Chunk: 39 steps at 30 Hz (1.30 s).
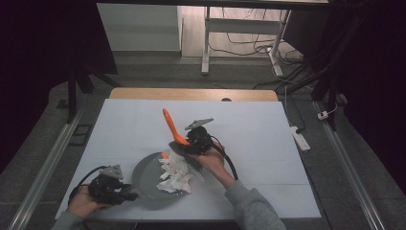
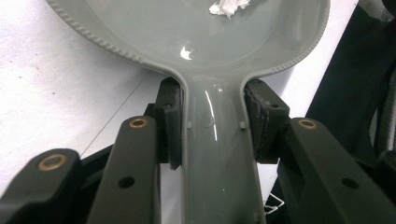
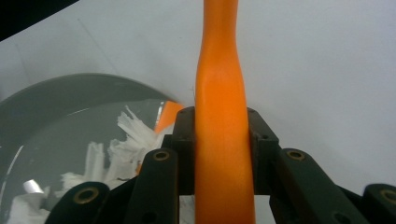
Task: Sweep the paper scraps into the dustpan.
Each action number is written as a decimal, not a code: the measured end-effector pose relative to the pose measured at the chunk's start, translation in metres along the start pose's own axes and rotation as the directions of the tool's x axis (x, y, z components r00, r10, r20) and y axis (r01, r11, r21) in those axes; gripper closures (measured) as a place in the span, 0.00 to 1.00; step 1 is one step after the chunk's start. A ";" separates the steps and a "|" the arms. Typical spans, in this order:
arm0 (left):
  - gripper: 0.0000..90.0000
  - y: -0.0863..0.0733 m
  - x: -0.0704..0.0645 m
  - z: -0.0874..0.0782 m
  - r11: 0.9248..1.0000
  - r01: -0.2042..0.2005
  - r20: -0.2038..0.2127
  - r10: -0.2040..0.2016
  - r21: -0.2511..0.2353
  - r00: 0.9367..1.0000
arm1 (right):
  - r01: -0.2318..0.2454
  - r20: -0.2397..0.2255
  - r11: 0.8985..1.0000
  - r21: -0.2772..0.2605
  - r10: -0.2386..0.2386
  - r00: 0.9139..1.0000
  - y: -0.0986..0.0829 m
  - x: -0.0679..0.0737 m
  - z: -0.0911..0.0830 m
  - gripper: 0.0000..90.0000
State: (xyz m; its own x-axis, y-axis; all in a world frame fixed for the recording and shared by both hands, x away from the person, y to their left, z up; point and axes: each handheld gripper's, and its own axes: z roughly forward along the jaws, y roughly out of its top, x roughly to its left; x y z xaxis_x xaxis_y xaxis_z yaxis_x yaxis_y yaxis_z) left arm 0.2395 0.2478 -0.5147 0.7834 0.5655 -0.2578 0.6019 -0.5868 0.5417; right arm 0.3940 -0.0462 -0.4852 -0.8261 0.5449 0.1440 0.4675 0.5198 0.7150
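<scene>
left gripper (image 1: 125, 193) sits at the near left of the white table (image 1: 258, 129), held in the person's left hand (image 1: 84, 201). its jaws are closed onto the handle of a grey dustpan (image 1: 146, 179); in the left gripper view the handle (image 2: 212, 154) runs straight up between the two black pads (image 2: 170, 123), both pads touching its sides. the pan's round bowl opens just ahead of the jaw tips, with a ribbed rim and a scrap of white paper at its far edge.

right gripper (image 1: 189, 143) is held in the right hand (image 1: 213, 160), just beyond the pan's far side. jaws clamped on an orange brush (image 1: 171, 127); the orange handle (image 3: 222, 116) passes up between the pads and tilts up and away over the table.

shredded white paper (image 1: 176, 175) is piled just in front of and below the right gripper, lying across the pan's right side and spilling over its rim onto the table. in the right gripper view the shreds (image 3: 123, 149) lie to the left of the jaws, inside the grey bowl, with an orange piece touching them; cannot tell what it is.
</scene>
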 end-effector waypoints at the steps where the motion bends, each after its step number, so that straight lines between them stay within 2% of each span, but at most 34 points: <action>1: 0.68 0.000 0.000 0.000 1.000 0.000 0.000 0.000 0.000 1.000 | 0.008 -0.003 1.000 0.002 -0.008 1.000 0.000 0.003 0.001 0.78; 7: 0.68 0.000 0.000 0.000 1.000 0.001 0.001 -0.001 -0.001 1.000 | 0.043 -0.038 0.999 0.008 -0.042 0.998 0.002 0.020 0.006 0.78; 12: 0.68 0.000 0.000 0.000 1.000 0.000 0.001 0.000 0.000 1.000 | 0.051 -0.093 0.999 -0.004 -0.051 0.994 0.004 0.034 0.006 0.78; 15: 0.68 0.000 0.000 0.000 1.000 0.001 0.002 -0.001 -0.001 1.000 | 0.083 -0.115 0.996 -0.033 -0.087 0.990 0.007 0.042 0.002 0.78; 17: 0.68 0.000 0.000 0.000 1.000 0.002 0.001 -0.002 -0.001 1.000 | 0.082 -0.111 0.994 -0.075 -0.090 0.990 0.010 0.045 -0.005 0.78; 22: 0.68 0.000 0.000 0.000 1.000 0.001 0.000 -0.001 -0.001 1.000 | 0.061 -0.084 0.988 -0.143 -0.074 0.994 0.017 0.036 -0.026 0.78; 25: 0.68 0.000 0.000 0.000 1.000 0.003 0.002 -0.003 -0.001 1.000 | 0.042 -0.045 0.982 -0.185 -0.052 0.998 0.018 0.028 -0.038 0.78; 29: 0.68 0.000 0.000 0.000 1.000 0.002 0.001 -0.002 -0.001 1.000 | 0.022 -0.012 0.979 -0.201 -0.025 1.000 0.018 0.016 -0.044 0.78; 35: 0.68 0.000 0.000 0.000 1.000 0.003 0.001 -0.003 -0.002 1.000 | 0.007 0.033 0.980 -0.198 0.000 0.999 0.016 0.000 -0.041 0.78; 39: 0.68 0.000 0.000 0.000 1.000 0.001 0.000 -0.001 -0.001 1.000 | 0.019 0.065 0.991 -0.132 -0.010 0.998 0.017 -0.004 -0.026 0.78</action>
State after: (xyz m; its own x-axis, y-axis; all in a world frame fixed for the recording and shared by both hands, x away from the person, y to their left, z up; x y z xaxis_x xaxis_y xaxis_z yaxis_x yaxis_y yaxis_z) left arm 0.2397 0.2477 -0.5145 0.7826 0.5664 -0.2584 0.6027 -0.5853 0.5424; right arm 0.3977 -0.0565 -0.4556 -0.8085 0.5812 0.0920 0.4063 0.4383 0.8018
